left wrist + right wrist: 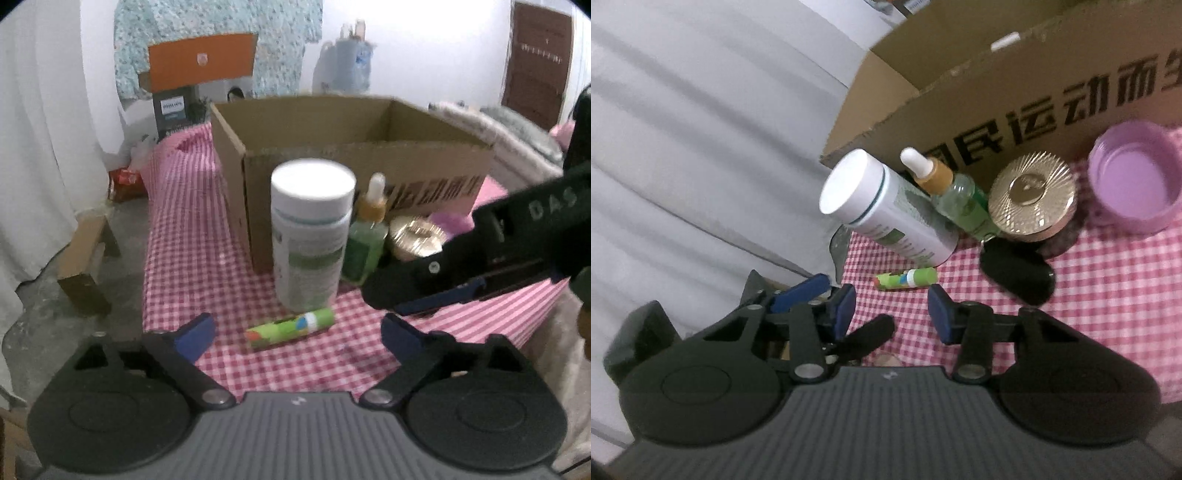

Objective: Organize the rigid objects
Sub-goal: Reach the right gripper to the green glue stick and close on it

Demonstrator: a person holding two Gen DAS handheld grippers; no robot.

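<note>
A small green tube [290,328] lies on the pink checked cloth [192,236], about level with the tips of my open left gripper [297,334]. Behind the green tube stand a white-capped bottle [312,232], a green dropper bottle [365,236] and a gold-lidded jar [417,236]. My right gripper [406,295] reaches in from the right in front of the jar. In the right wrist view, the right gripper [892,315] is open with nothing between its pads; the green tube [907,278] lies just ahead. Beyond are the white bottle [886,206], the gold jar [1030,195], a purple lid [1136,181] and a black oval object [1015,273].
An open cardboard box [332,140] stands behind the objects on the table. The left gripper [798,295] shows at the left of the right wrist view, close under the right one's left finger. A white curtain [701,129], a low stool [85,258] and the floor lie to the left.
</note>
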